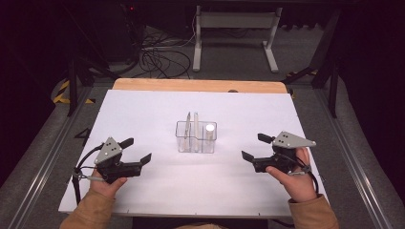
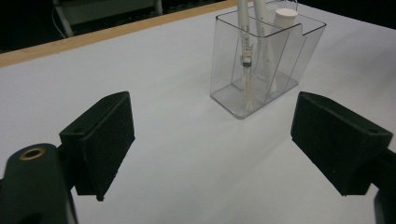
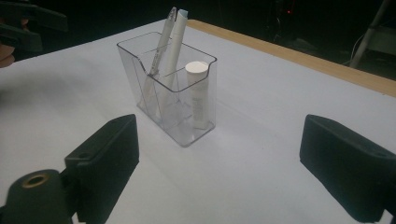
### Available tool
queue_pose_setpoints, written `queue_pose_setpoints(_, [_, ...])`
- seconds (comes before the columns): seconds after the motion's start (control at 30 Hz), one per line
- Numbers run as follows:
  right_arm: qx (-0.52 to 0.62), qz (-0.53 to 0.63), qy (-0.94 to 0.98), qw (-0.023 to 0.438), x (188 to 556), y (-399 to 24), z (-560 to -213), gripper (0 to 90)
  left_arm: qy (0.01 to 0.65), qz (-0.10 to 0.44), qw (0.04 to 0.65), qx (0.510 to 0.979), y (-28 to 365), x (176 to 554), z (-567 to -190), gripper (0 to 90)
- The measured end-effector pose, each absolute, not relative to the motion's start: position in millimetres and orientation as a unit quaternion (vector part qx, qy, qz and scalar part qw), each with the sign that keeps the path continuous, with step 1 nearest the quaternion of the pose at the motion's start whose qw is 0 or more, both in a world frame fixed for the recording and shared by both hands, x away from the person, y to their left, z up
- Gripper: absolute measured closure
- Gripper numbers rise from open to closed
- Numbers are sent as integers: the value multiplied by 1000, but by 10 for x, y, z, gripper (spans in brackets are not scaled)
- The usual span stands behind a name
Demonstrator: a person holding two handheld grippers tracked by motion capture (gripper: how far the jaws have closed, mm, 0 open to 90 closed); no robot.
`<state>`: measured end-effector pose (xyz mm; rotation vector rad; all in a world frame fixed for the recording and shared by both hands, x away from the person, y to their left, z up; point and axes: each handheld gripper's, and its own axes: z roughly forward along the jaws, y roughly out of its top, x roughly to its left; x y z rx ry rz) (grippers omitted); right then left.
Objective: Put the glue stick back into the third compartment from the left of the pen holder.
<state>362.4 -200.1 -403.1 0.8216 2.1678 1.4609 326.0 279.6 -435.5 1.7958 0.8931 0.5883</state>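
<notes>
Scene: a person at a white desk [image 1: 143, 191] holds 2 claws, 1 per hand, either side of a clear plastic organizer [image 1: 196, 137].
Left claw [image 1: 140, 150]: jaws spread wide, nothing between them, low over the desk and well apart from the organizer.
Right claw [image 1: 253, 147]: jaws likewise wide and empty, facing the organizer from the other side.
Organizer: stands upright near the middle of the desk, split into compartments.
Contents: 2 slim pens [image 3: 170, 44] lean in 1 section; a small white tube [image 3: 198, 93] stands capped end up in another.
Handling: the organizer looks light, rigid and slick, likely to slide or tip if nudged; thin walls could crack under a hard squeeze. The pens are stiff and light, best pinched on the stems that rise above the rim. The tube's cap offers a short, smooth hold.
Edges: the wooden strip [image 1: 191, 85] marks the far edge.
Room: bare desk lies all around the organizer, giving both claws open approach from either flank.
</notes>
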Motion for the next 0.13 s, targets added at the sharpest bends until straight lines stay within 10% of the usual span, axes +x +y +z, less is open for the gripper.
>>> queue_pose_setpoints(0.13, [296, 520, 776, 199, 3632, -2001, -4042, 129, 373, 238, 509, 738, 2813, 3256, -4346, 142])
